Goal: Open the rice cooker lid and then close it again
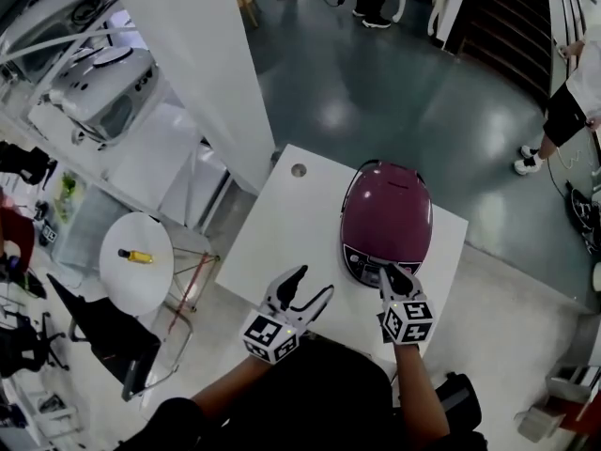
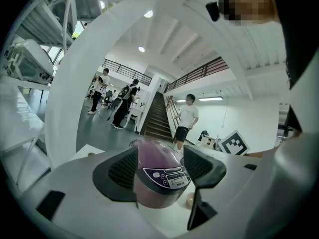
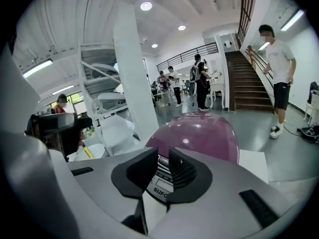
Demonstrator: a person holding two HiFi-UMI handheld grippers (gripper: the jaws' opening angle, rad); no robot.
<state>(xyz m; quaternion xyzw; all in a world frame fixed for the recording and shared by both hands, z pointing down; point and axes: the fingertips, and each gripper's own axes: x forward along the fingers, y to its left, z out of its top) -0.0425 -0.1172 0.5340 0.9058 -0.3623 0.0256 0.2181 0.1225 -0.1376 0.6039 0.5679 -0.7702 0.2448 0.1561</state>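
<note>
We see the purple rice cooker (image 1: 387, 216) standing on the white worktop (image 1: 282, 228), toward its right side in the head view. Its domed lid (image 1: 390, 191) is down and its control panel (image 1: 361, 263) faces us. Our right hand-held gripper (image 1: 394, 272) is at the cooker's front edge, its tips over the near end of the lid beside the panel; we cannot tell whether they touch the cooker. In the right gripper view its jaws stand close together with only a narrow slit between them. Nothing is clamped there, and through the slit we glimpse the panel just beyond. Our left hand-held gripper (image 1: 316, 280) hovers over bare worktop to the left of the cooker and apart from it, its jaws spread wide with nothing between them. In the left gripper view the cooker sits framed in that gap, farther off, with its panel turned toward the camera. A small round hole (image 1: 299, 170) shows in the worktop near its far edge. Off to the left, a round white table (image 1: 141, 287) carries a small yellow thing (image 1: 139, 256). Beyond the worktop lies a grey floor (image 1: 394, 92). Several people stand there, one of them (image 3: 279, 83) by a staircase (image 2: 157, 121).
</note>
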